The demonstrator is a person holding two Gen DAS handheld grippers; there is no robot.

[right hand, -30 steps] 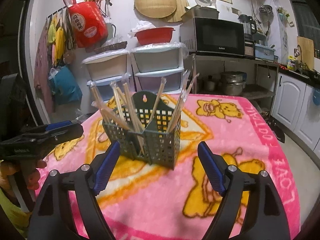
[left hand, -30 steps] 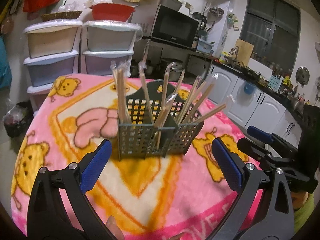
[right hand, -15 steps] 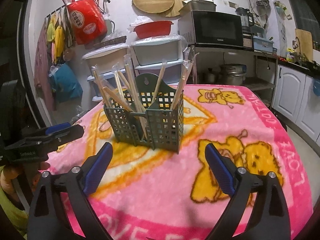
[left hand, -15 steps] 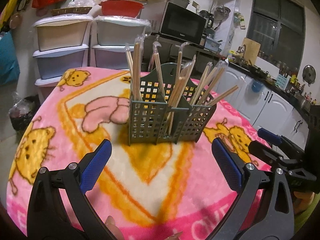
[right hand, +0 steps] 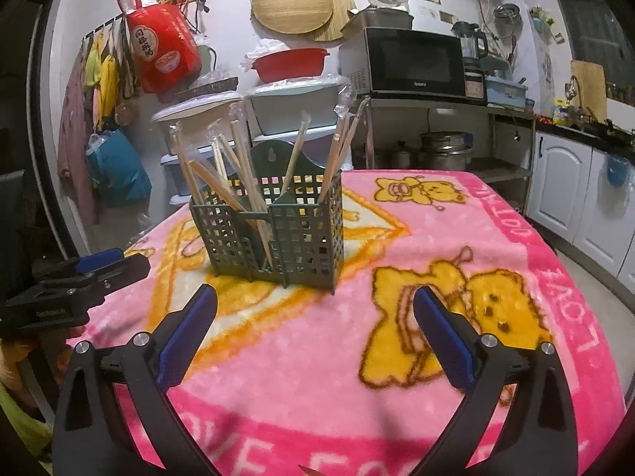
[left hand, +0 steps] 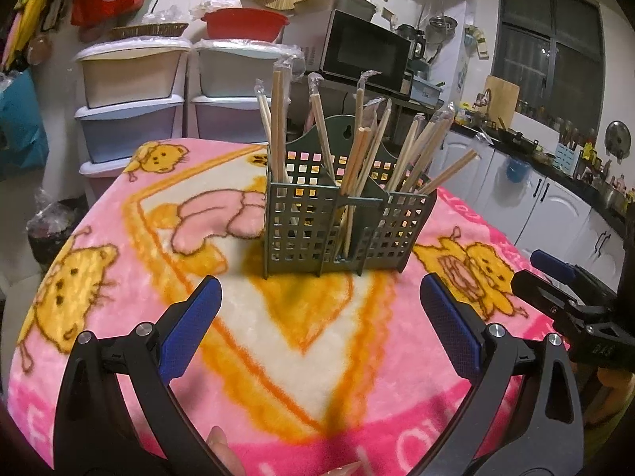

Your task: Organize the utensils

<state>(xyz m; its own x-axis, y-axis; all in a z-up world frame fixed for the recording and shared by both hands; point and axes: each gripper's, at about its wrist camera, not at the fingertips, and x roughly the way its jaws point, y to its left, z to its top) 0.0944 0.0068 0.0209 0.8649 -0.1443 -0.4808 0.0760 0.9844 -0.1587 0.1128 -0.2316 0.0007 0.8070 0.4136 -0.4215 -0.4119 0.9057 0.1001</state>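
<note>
The green utensil holder (left hand: pixel 349 218), chopsticks (left hand: pixel 359 158) standing roughly upright in it, is sitting ahead of both jaws; the left gripper (left hand: pixel 319 329) is released and empty, the right gripper (right hand: pixel 315 331) is opening, empty.

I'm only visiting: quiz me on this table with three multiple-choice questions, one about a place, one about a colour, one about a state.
1. Where do the wrapped chopsticks stand?
A. flat on the blanket
B. in the green basket
C. on the microwave

2. What colour are the pads on the fingers?
A. blue
B. red
C. white

3. What does the left gripper hold?
A. one chopstick
B. the basket
C. nothing

Answers:
1 B: they lean upright inside the green basket.
2 A: blue strips line the black fingers.
3 C: only blanket shows between its fingers.
</note>
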